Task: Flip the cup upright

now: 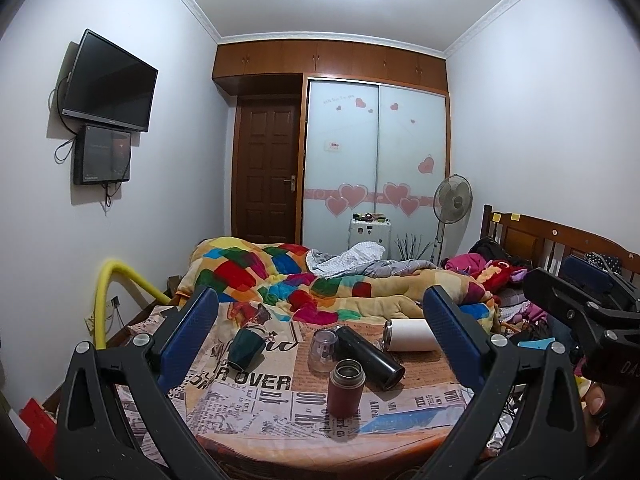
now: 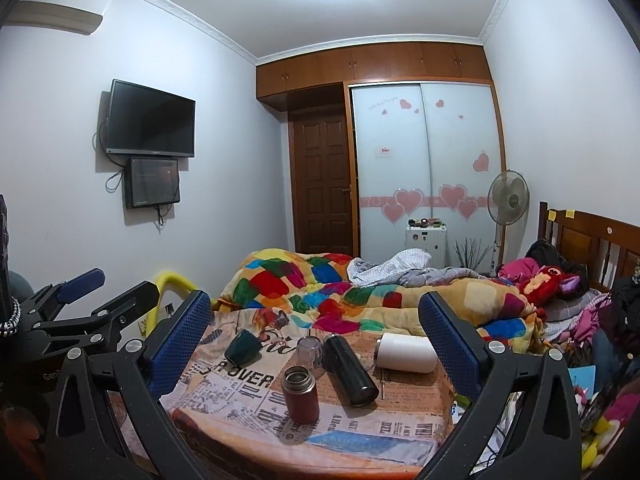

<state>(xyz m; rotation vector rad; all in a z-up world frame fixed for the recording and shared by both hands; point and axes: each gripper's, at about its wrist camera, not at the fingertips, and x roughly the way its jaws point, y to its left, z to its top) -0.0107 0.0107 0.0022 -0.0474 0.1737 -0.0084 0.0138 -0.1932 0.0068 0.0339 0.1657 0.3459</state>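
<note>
left gripper (image 1: 320,332) wide open, empty | right gripper (image 2: 316,328) wide open, empty | green cup (image 1: 245,347) tipped over

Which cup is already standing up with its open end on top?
The dark red metal cup, nearest the camera. The green cup, black flask and white cup lie tipped over; the clear cup is upside down.

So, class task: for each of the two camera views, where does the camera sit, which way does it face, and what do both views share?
Left wrist view: sits on the left tongs, open, facing across the table toward the bed and wardrobe; the right tongs and a fingertip show at right.
Right wrist view: sits on the right tongs, open, facing the same way; the left tongs show at left.
Shared: red flask upright, black flask, white cup and green cup on their sides.
</note>
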